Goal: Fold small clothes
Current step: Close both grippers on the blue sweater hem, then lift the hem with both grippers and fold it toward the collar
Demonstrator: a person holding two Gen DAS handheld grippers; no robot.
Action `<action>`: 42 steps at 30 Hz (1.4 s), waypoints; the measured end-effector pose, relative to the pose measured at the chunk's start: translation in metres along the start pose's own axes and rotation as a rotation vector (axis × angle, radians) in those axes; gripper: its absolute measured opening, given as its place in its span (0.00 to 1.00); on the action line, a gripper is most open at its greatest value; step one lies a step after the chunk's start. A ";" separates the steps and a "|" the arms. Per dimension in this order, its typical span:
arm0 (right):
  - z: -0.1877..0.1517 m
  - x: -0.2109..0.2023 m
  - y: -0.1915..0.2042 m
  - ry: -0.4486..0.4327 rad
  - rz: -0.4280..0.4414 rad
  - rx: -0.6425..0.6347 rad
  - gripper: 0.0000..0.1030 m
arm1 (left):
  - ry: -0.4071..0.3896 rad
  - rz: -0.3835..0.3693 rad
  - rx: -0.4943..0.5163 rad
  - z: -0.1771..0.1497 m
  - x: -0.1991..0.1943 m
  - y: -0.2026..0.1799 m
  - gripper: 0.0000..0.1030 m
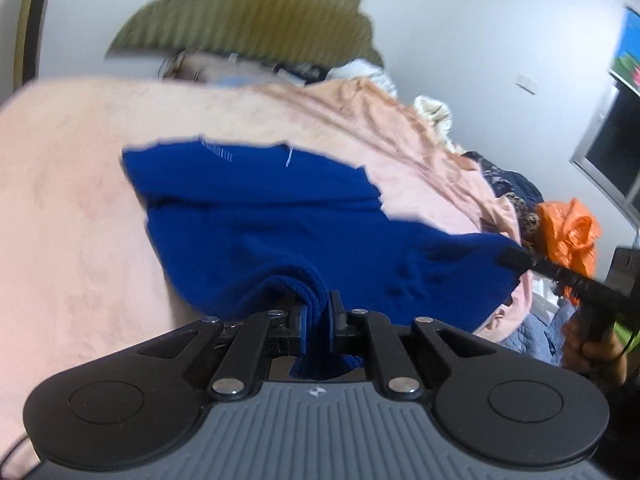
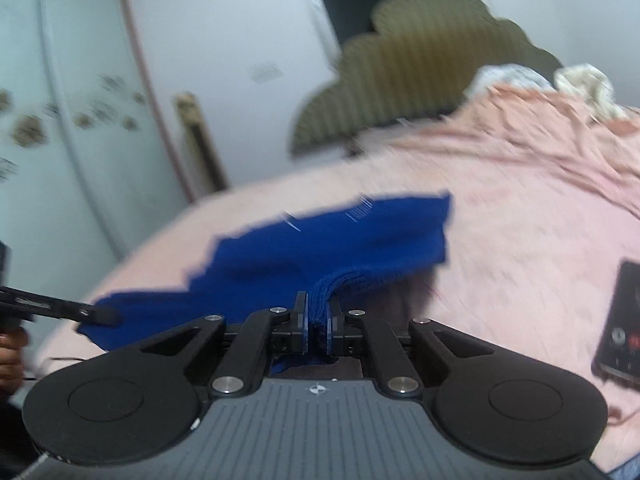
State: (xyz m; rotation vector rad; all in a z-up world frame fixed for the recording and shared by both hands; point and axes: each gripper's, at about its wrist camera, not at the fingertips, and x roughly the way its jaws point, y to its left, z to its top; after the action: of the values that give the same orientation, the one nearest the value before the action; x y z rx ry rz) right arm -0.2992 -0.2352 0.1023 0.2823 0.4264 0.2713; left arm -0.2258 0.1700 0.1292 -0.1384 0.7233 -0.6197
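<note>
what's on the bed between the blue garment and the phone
Nothing: in the right wrist view only bare pink bedspread separates the blue garment from the phone.

blue garment (image 1: 280,220) looks like a soft matt knit, pink bedspread (image 1: 72,208) is fuzzy cloth, headboard (image 2: 432,60) ribbed olive fabric, orange bag (image 1: 568,232) crinkly shiny plastic.

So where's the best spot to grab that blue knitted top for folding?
By its near edge, one bunch at each end, coming in low from the person's side of the bed. The blue knitted top lies spread on the pink blanket. The left gripper and right gripper are shut on gathered folds there.
</note>
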 end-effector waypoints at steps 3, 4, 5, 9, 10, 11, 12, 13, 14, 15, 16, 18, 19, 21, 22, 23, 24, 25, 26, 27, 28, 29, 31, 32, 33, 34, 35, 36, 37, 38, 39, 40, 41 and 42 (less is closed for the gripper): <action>0.013 -0.033 0.009 -0.052 0.065 -0.022 0.09 | -0.011 0.043 0.048 0.000 -0.020 -0.008 0.09; 0.017 -0.041 0.010 -0.062 0.080 -0.024 0.08 | -0.005 0.049 0.057 0.000 -0.021 -0.009 0.09; 0.019 -0.047 0.011 -0.070 0.092 -0.020 0.05 | 0.006 0.053 0.066 -0.001 -0.017 -0.009 0.09; 0.018 -0.046 0.001 -0.055 0.090 0.033 0.03 | 0.090 0.076 0.030 -0.005 0.013 0.000 0.09; 0.016 -0.039 -0.003 -0.037 0.057 0.043 0.03 | 0.107 0.082 0.024 -0.008 0.019 0.002 0.09; 0.015 -0.033 -0.005 -0.021 0.028 0.044 0.03 | 0.126 0.087 0.016 -0.009 0.027 0.004 0.09; 0.012 -0.026 -0.010 -0.003 0.001 0.060 0.06 | 0.137 0.086 0.010 -0.011 0.032 0.006 0.09; 0.009 -0.016 -0.016 0.023 -0.009 0.089 0.16 | 0.143 0.081 0.005 -0.012 0.035 0.008 0.09; 0.003 -0.007 -0.023 0.062 -0.016 0.117 0.19 | 0.145 0.078 0.002 -0.014 0.036 0.009 0.09; -0.005 0.001 -0.029 0.107 -0.039 0.140 0.29 | 0.144 0.079 0.000 -0.016 0.036 0.010 0.09; -0.013 0.008 -0.035 0.154 -0.046 0.162 0.41 | 0.143 0.081 -0.002 -0.017 0.036 0.010 0.09; -0.032 0.018 -0.042 0.225 -0.025 0.195 0.49 | 0.146 0.078 -0.005 -0.017 0.038 0.011 0.09; -0.041 0.021 -0.045 0.255 -0.019 0.213 0.49 | 0.147 0.076 -0.002 -0.018 0.038 0.010 0.09; -0.058 0.028 -0.049 0.298 -0.014 0.251 0.49 | 0.144 0.075 0.010 -0.018 0.037 0.009 0.09; -0.066 0.030 -0.053 0.318 -0.007 0.275 0.49 | 0.142 0.075 0.014 -0.018 0.037 0.009 0.09; -0.073 0.031 -0.055 0.336 0.003 0.295 0.49 | 0.141 0.073 0.014 -0.018 0.036 0.009 0.09; -0.080 0.031 -0.058 0.352 0.019 0.313 0.50 | 0.142 0.071 0.009 -0.017 0.038 0.010 0.09; -0.087 0.031 -0.060 0.361 0.041 0.333 0.50 | 0.145 0.068 0.005 -0.017 0.039 0.011 0.09; -0.093 0.032 -0.062 0.367 0.064 0.362 0.51 | 0.148 0.064 0.000 -0.017 0.041 0.012 0.09; -0.100 0.036 -0.066 0.375 0.096 0.401 0.53 | 0.153 0.060 -0.004 -0.017 0.042 0.012 0.09; -0.111 0.037 -0.064 0.377 0.121 0.423 0.54 | 0.158 0.058 -0.004 -0.018 0.044 0.012 0.09; -0.117 0.041 -0.064 0.380 0.146 0.437 0.55 | 0.162 0.059 -0.001 -0.019 0.046 0.010 0.09; -0.126 0.053 -0.064 0.389 0.174 0.465 0.52 | 0.167 0.064 0.011 -0.019 0.046 0.008 0.09; -0.129 0.056 -0.062 0.384 0.194 0.475 0.45 | 0.166 0.069 0.019 -0.019 0.045 0.007 0.09; -0.131 0.057 -0.060 0.386 0.223 0.479 0.18 | 0.163 0.071 0.026 -0.018 0.043 0.006 0.09; -0.128 0.056 -0.057 0.395 0.239 0.470 0.10 | 0.157 0.072 0.034 -0.018 0.040 0.006 0.09; -0.124 0.051 -0.052 0.399 0.230 0.431 0.10 | 0.152 0.074 0.039 -0.017 0.038 0.006 0.09; -0.119 0.043 -0.047 0.404 0.214 0.379 0.10 | 0.148 0.076 0.043 -0.015 0.037 0.006 0.09; -0.113 0.034 -0.044 0.402 0.212 0.347 0.10 | 0.144 0.077 0.045 -0.014 0.035 0.006 0.09; -0.106 0.023 -0.043 0.384 0.225 0.336 0.09 | 0.140 0.079 0.044 -0.012 0.035 0.006 0.09; -0.097 0.014 -0.042 0.354 0.240 0.335 0.09 | 0.135 0.083 0.040 -0.009 0.035 0.006 0.09; -0.086 0.003 -0.042 0.312 0.252 0.343 0.09 | 0.129 0.084 0.035 -0.006 0.036 0.007 0.09; -0.077 -0.003 -0.044 0.268 0.264 0.354 0.09 | 0.122 0.086 0.027 -0.003 0.036 0.007 0.09; -0.066 -0.010 -0.045 0.212 0.281 0.371 0.09 | 0.109 0.089 0.019 0.001 0.036 0.007 0.09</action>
State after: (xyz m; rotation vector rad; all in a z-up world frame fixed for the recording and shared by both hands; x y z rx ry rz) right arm -0.3285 -0.2659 0.0339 0.6840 0.6481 0.5010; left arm -0.2009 0.1553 0.1067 -0.0549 0.8237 -0.5523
